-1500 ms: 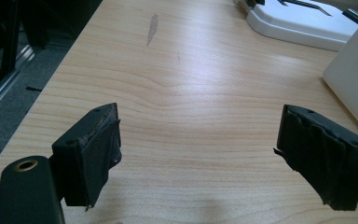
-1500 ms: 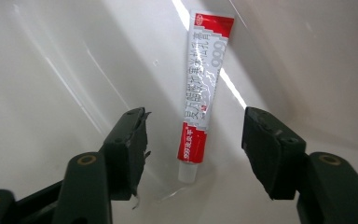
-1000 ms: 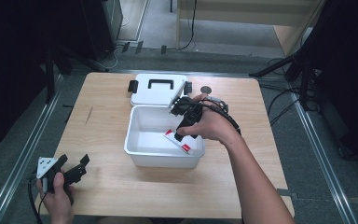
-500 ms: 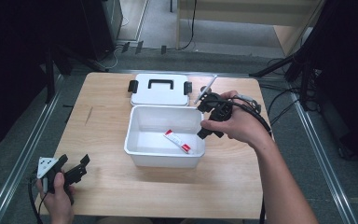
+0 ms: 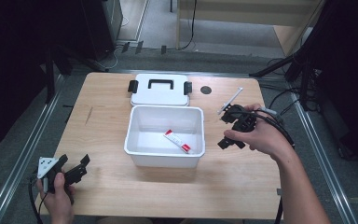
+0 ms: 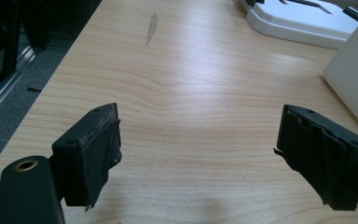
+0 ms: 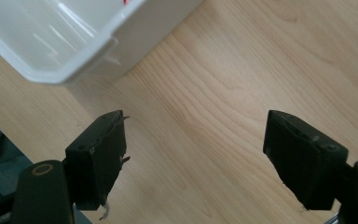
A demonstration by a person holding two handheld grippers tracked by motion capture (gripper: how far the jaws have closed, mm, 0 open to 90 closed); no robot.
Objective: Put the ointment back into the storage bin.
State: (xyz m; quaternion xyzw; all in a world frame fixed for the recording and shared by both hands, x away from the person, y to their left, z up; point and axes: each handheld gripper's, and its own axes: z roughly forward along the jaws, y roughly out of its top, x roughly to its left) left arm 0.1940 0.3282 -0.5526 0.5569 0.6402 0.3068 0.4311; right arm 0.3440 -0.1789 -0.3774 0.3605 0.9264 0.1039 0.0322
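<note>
Wooden table (image 5: 242,186), tube (image 5: 177,141) in box (image 5: 140,150), fingers (image 5: 227,143) apart

no legible txt, no labels readable

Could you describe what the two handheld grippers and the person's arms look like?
Both grippers are black, each with two blocky, flat-faced jaws. The left gripper carries a grey three-cornered plate on top and trails a black cable. The right gripper trails black cables past the wrist. The forearms are bare, with no sleeves or gloves visible.
</note>
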